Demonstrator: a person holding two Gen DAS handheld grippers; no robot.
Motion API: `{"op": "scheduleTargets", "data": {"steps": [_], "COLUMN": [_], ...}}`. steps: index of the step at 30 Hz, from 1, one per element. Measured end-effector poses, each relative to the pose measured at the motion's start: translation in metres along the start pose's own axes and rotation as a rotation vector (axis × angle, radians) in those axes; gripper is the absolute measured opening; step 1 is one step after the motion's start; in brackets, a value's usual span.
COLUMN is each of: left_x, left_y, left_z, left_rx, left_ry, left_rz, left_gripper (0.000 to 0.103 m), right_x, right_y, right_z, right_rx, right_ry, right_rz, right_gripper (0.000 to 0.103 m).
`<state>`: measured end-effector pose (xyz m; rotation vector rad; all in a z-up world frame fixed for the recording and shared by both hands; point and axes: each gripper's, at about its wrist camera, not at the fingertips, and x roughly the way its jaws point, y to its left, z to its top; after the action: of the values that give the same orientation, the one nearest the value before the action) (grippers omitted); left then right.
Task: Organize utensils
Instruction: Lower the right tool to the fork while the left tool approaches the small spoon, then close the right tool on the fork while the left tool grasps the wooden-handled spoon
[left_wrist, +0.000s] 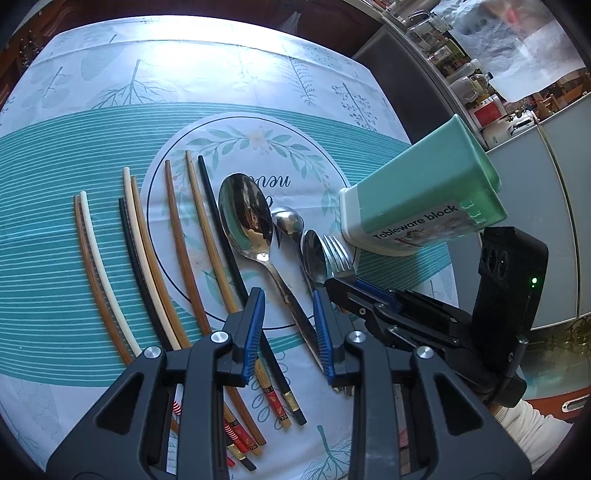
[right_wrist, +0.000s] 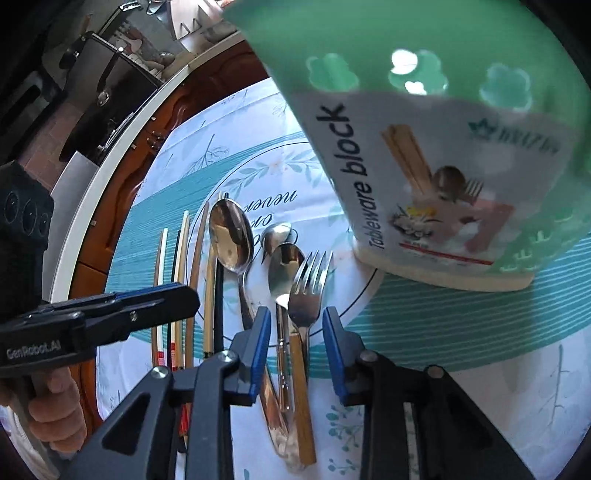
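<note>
Left wrist view: the left gripper hangs over the big spoon handle, its jaws apart and grasping nothing. Chopsticks lie in a row on the tablecloth; the green holder stands at the right, beside the right gripper.

Right wrist view: the right gripper straddles the fork handle and a small spoon, pads clear of both; the holder looms just above

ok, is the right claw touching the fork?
Apart. Right wrist view: the fork sits between the right claw pads, clear gap on each side.
</note>
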<state>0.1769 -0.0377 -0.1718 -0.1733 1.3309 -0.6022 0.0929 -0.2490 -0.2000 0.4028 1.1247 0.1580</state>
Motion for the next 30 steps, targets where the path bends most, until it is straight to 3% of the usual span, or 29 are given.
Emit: {"op": "scheduleTargets", "data": {"steps": [1, 3, 13, 16, 27, 30], "left_x": [0.001, 0.003, 0.022, 0.035, 0.076, 0.083], "left_y": [-0.001, -0.004, -0.030, -0.040, -0.080, -0.087], "left_z": [0.000, 0.001, 0.009, 0.013, 0.012, 0.006], "left_rx": [0.003, 0.011, 0.059, 0.068, 0.142, 0.151], "left_ry": [0.003, 0.007, 0.039, 0.071, 0.173, 0.194], "left_rz": [-0.001, 0.001, -0.009, -0.016, 0.034, 0.046], "left_gripper": [0.024, 0.024, 0.024, 0.024, 0.024, 0.016], "right_x": [0.002, 0.006, -0.004, -0.014, -0.036, -0.040], "right_y": [-0.001, -0.004, -0.024, -0.030, -0.054, -0.062], "right_z": [0.000, 0.001, -0.014, -0.021, -0.031, -0.033], "right_rx": [0.003, 0.014, 0.092, 0.101, 0.159, 0.181], "right_ry": [-0.001, 0.001, 0.012, 0.006, -0.021, -0.028], "right_rz": [-0.001, 0.010, 0.094, 0.106, 0.110, 0.118], "right_gripper": [0.028, 0.017, 0.015, 0.004, 0.003, 0.003]}}
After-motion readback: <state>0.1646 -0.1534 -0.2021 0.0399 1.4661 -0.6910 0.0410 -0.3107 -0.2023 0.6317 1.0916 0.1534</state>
